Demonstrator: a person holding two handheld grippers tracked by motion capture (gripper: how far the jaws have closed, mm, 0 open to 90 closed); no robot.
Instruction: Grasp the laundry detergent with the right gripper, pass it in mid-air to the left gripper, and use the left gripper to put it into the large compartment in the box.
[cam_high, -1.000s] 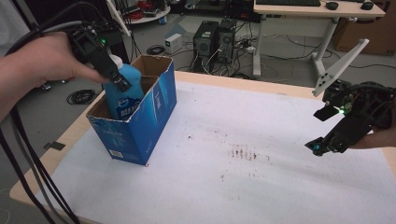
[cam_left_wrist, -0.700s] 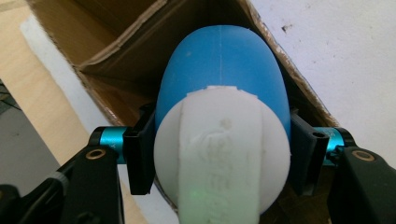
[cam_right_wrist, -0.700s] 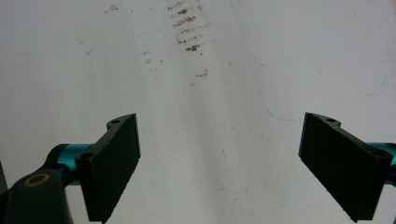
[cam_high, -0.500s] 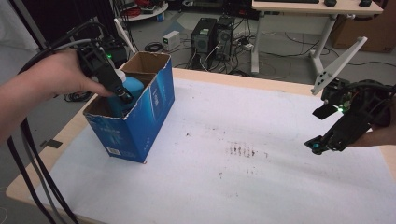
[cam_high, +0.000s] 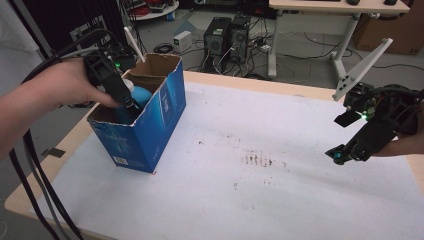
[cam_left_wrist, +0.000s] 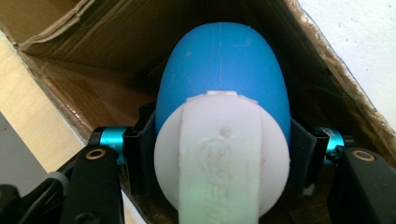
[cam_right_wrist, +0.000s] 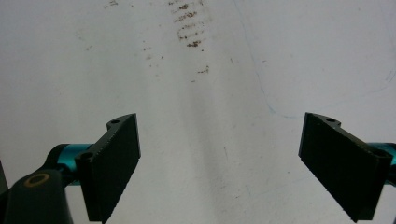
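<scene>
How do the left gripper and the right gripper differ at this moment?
The left gripper is shut on the blue bottle; the right gripper is open and holds nothing. The left gripper reaches down into the box; the right gripper hovers above the white table cover, apart from the box. Both have two black jaws with teal fittings, and a hand holds each.

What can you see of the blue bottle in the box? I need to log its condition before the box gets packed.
The blue bottle has a smooth, rounded body that looks like plastic, with a faint seam down its middle and no visible damage. Its white cap is round, with a raised band and embossed lettering too blurred to read. It sits inside the open cardboard box, cap toward the left gripper, whose jaws clamp its sides. In the high view it is mostly hidden behind the box wall.
</scene>
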